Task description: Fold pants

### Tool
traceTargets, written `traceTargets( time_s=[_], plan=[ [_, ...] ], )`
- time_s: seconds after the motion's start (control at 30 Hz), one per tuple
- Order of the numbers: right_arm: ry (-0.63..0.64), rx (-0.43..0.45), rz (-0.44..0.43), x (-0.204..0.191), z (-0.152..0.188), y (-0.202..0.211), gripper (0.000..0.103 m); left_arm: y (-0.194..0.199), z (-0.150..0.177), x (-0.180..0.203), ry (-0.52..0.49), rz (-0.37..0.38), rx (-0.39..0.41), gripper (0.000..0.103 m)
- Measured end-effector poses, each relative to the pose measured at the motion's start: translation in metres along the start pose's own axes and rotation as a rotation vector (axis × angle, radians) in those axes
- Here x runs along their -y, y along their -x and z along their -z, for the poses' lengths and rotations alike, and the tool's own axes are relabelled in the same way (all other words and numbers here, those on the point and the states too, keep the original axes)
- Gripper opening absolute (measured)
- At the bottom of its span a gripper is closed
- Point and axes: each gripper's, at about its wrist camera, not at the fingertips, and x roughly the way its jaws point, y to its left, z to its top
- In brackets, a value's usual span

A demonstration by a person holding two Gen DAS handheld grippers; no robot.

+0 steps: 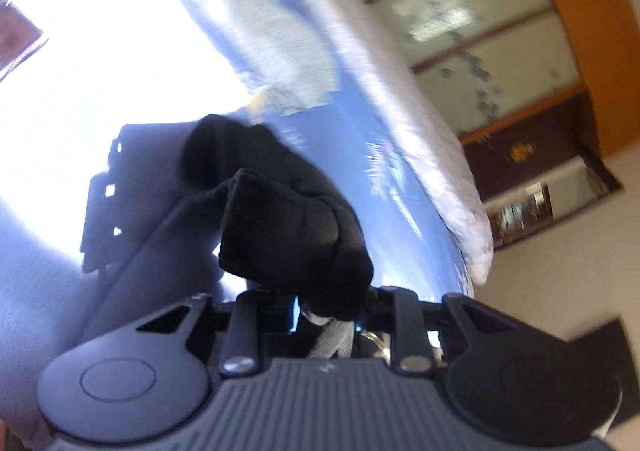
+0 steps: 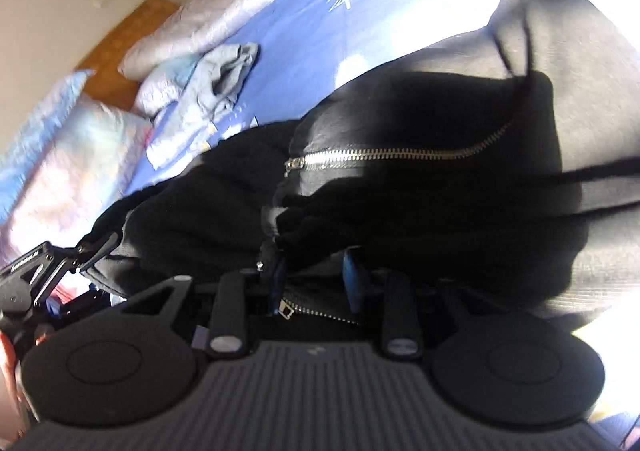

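1. The black pants are seen bunched across the blue bed sheet, filling most of the right wrist view, partly in shadow, partly in bright sun.
2. A metal zipper is caught running across the upper fold of the dark cloth; a second stretch of zipper is visible low down, just above the housing.
3. The right tongs are closed on the pants: cloth is pinched between the blue pads, the jaws kept only narrowly apart by the fabric.
4. The left tongs are gripping a thick wad of the same black cloth, which is bundled up right in front of the lens; the fingertips themselves are hidden under it.
5. The left wrist view is heavily blurred; a grey quilt is made out along the far side of the bed.
6. In the right wrist view, a crumpled light-blue garment is lying on the sheet beyond the pants, beside a patterned pillow.
7. A wooden headboard is seen behind the pillow.
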Motion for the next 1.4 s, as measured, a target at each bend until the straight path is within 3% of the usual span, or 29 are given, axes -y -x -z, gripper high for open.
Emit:
traceTargets(
  time_s=[0.2, 0.37, 0.43, 0.53, 0.63, 0.73, 0.83, 0.93, 1.0, 1.07, 1.2, 1.27, 1.3, 1.33, 1.37, 1.4],
  plan=[
    [-0.136, 0.15, -0.039, 0.035, -0.007, 0.054, 0.036, -0.026, 0.03, 0.113, -0.385, 0.056, -0.029, 0.023],
    [-0.259, 0.313, -0.016, 0.082, -0.014, 0.107, 0.036, -0.081, 0.105, 0.199, -0.71, 0.096, -0.172, 0.025],
    [-0.312, 0.368, 0.008, 0.102, -0.013, 0.124, 0.036, -0.107, 0.144, 0.217, -0.829, 0.068, -0.26, 0.034],
    [-0.341, 0.406, 0.05, 0.119, -0.012, 0.135, 0.036, -0.117, 0.19, 0.225, -0.959, 0.013, -0.331, 0.037],
    [-0.345, 0.413, 0.05, 0.126, -0.007, 0.138, 0.037, -0.1, 0.198, 0.213, -0.934, 0.06, -0.369, 0.039],
    [-0.344, 0.403, 0.014, 0.125, -0.006, 0.13, 0.046, -0.071, 0.174, 0.196, -0.877, 0.055, -0.312, 0.041],
    [-0.317, 0.377, -0.023, 0.12, -0.009, 0.127, 0.057, -0.058, 0.134, 0.171, -0.781, -0.005, -0.24, 0.045],
    [-0.279, 0.356, -0.013, 0.109, -0.01, 0.118, 0.064, -0.058, 0.107, 0.145, -0.682, -0.09, -0.235, 0.045],
    [-0.223, 0.353, 0.026, 0.099, -0.013, 0.114, 0.065, -0.063, 0.1, 0.13, -0.612, -0.117, -0.262, 0.045],
    [-0.123, 0.384, 0.118, 0.088, -0.019, 0.114, 0.065, -0.07, 0.101, 0.122, -0.582, -0.128, -0.291, 0.045],
    [0.079, 0.389, 0.146, 0.063, -0.054, 0.112, 0.064, -0.081, 0.113, 0.122, -0.615, -0.162, -0.276, 0.049],
    [0.191, 0.3, 0.141, 0.05, -0.081, 0.09, 0.063, -0.082, 0.114, 0.123, -0.621, -0.158, -0.268, 0.049],
    [0.208, 0.249, 0.153, 0.049, -0.092, 0.078, 0.063, -0.084, 0.115, 0.123, -0.631, -0.16, -0.267, 0.041],
    [0.201, 0.196, 0.165, 0.052, -0.1, 0.064, 0.063, -0.086, 0.117, 0.123, -0.645, -0.168, -0.278, 0.03],
    [0.159, 0.114, 0.165, 0.061, -0.108, 0.046, 0.063, -0.087, 0.119, 0.123, -0.653, -0.175, -0.292, 0.027],
    [0.106, 0.042, 0.155, 0.073, -0.11, 0.033, 0.052, -0.086, 0.12, 0.121, -0.655, -0.17, -0.299, 0.023]
  ],
)
